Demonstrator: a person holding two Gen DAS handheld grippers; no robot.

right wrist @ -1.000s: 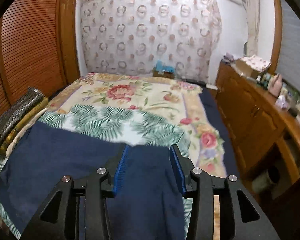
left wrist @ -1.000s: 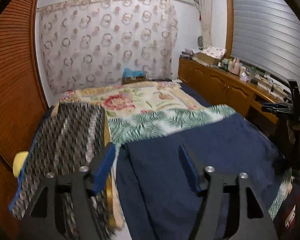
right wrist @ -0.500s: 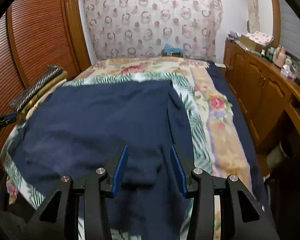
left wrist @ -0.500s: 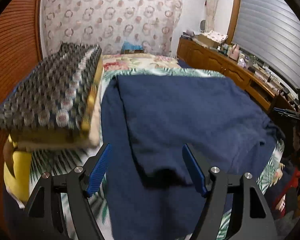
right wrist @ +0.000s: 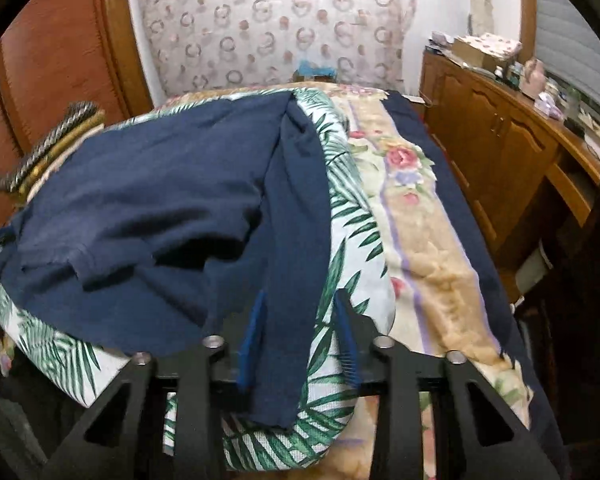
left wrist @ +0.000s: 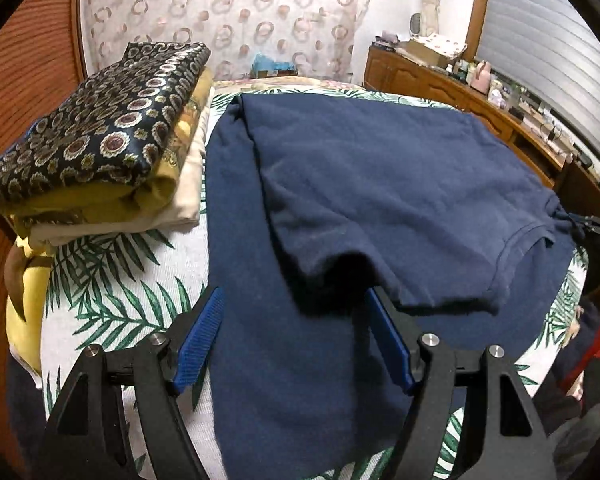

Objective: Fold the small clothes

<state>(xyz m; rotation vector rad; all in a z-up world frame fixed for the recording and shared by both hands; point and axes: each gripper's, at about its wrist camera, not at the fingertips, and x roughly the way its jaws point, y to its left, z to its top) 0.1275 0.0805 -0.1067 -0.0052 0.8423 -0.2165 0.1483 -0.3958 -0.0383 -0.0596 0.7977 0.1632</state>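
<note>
Half-folded navy garment [left wrist: 380, 184], hem cut off

The dark navy cotton garment [left wrist: 380, 184] covers most of the near half of the bed with the palm-leaf printed cover [left wrist: 112, 300]. A stack of folded patterned, yellow and cream cloths [left wrist: 112, 148] blocks the bed's left edge, just beside the garment. A bare strip of leaf print lies open in front of that stack. To the right, the long brown wooden sideboard [right wrist: 500, 140] stands close, leaving a narrow aisle.
</note>
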